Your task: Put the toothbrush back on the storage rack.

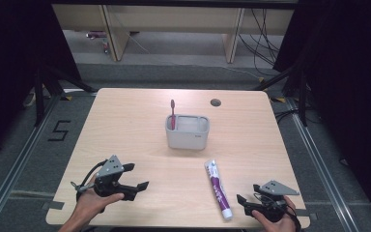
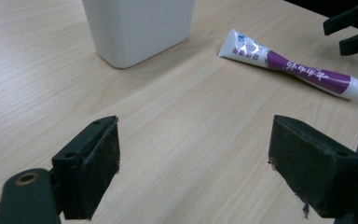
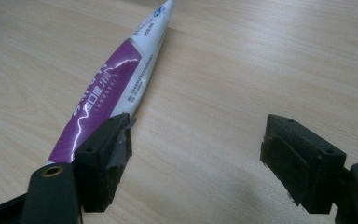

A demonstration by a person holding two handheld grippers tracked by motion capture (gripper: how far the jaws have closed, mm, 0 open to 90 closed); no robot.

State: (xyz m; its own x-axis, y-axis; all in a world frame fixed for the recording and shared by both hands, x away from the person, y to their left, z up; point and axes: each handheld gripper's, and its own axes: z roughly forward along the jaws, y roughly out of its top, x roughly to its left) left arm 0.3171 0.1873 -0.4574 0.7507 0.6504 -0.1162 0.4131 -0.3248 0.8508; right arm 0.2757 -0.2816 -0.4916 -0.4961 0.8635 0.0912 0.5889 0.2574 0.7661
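We see the counter [image 1: 140,130] evenly and brightly lit, apparently from overhead, its surroundings dark. Glare streaks the toothpaste tube [image 3: 114,79]; close fingers [image 2: 95,163] look slightly soft.

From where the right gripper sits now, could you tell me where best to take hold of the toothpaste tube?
Probably the purple middle of the toothpaste tube, coming from above with the right gripper and closing across its narrow width. It lies flat on the table, long and slim, with bare wood on both sides.
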